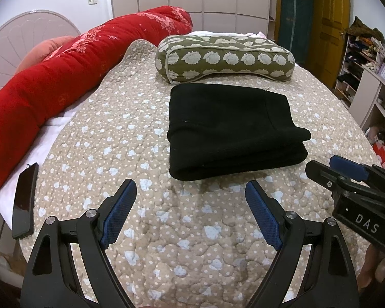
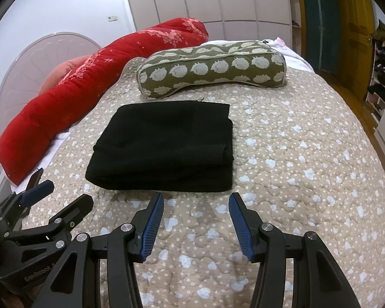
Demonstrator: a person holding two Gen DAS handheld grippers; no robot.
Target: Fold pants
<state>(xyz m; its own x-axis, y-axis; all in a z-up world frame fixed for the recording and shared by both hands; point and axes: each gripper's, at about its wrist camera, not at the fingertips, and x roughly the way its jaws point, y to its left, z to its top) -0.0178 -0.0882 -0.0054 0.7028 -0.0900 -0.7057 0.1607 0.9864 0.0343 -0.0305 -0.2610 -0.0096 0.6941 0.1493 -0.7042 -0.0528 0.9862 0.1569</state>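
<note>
Now, starting at the left, we see a dark phone (image 1: 25, 202) lying on the white sheet at the bed's edge, just below the long red bolster (image 1: 71, 69) that runs along that side. Next comes our left gripper (image 1: 191, 206), its blue-padded fingers (image 1: 119, 213) spread wide apart with nothing between them, hovering over the quilt (image 1: 131, 133). Ahead of it, near the middle of the bed, lie the pants (image 1: 231, 131), black and folded into a thick stacked rectangle, flat on the quilt. Just behind them rests a green pillow (image 1: 225, 59) with pale hedgehog shapes, close to the pants but seemingly not touching. Farther right we hold the right gripper (image 2: 196, 222), its fingers likewise parted and empty, pointing at the near edge of the pants without touching it. At the far right stand cluttered shelves (image 1: 367, 77) and a yellow door (image 1: 329, 23).
</note>
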